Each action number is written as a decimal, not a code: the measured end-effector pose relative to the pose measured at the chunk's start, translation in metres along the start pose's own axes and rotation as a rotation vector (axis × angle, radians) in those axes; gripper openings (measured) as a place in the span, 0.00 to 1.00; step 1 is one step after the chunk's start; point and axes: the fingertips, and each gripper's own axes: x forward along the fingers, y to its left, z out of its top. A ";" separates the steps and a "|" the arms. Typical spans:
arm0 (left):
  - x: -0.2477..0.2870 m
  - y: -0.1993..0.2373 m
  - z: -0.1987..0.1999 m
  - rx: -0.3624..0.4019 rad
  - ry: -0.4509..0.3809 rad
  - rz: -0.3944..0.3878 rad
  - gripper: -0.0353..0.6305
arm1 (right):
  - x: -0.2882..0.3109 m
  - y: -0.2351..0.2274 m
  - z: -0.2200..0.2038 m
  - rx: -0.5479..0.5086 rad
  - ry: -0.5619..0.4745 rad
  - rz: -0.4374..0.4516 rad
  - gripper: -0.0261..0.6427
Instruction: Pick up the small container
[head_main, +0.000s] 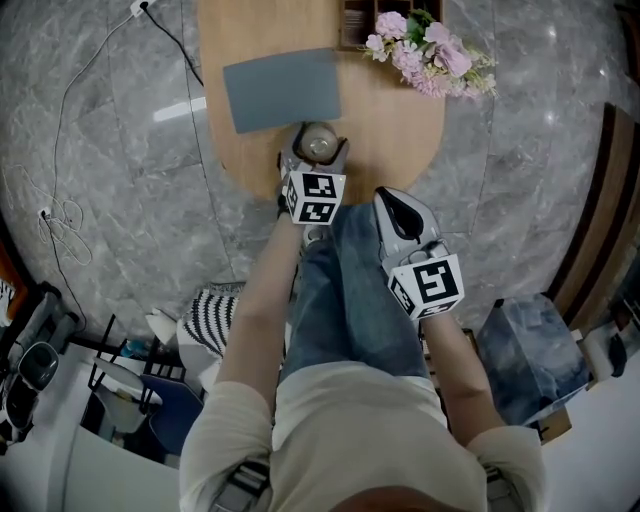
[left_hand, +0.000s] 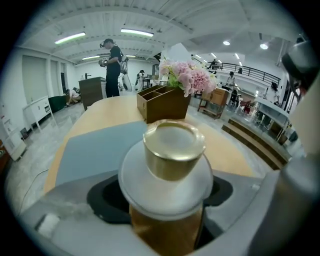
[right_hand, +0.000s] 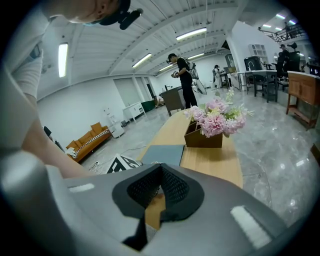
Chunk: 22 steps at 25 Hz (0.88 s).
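The small container (head_main: 318, 141) has a gold lid over a wide white collar and an amber body. It stands upright near the front edge of the wooden table (head_main: 400, 130), just in front of a grey mat (head_main: 282, 88). My left gripper (head_main: 317, 153) is open, one jaw on each side of the container. In the left gripper view the container (left_hand: 172, 155) fills the middle and the dark pads (left_hand: 102, 197) stand off its body. My right gripper (head_main: 397, 207) hangs over the person's lap, off the table. Its jaws (right_hand: 157, 192) are shut on nothing.
A bunch of pink flowers (head_main: 430, 55) and a brown wooden organiser box (head_main: 360, 25) sit at the table's far side. The person's jeans-clad legs (head_main: 350, 290) are below the grippers. A cable (head_main: 60, 210) lies on the marble floor at left.
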 end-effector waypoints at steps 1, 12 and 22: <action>0.002 0.001 0.000 0.002 0.001 0.011 0.60 | 0.000 -0.003 0.000 0.006 0.000 -0.002 0.04; 0.003 0.005 0.000 -0.002 -0.012 0.088 0.57 | -0.001 -0.018 0.002 0.018 0.002 -0.016 0.04; -0.021 -0.001 0.008 -0.034 -0.027 0.054 0.57 | -0.020 -0.003 0.005 -0.005 -0.034 -0.025 0.04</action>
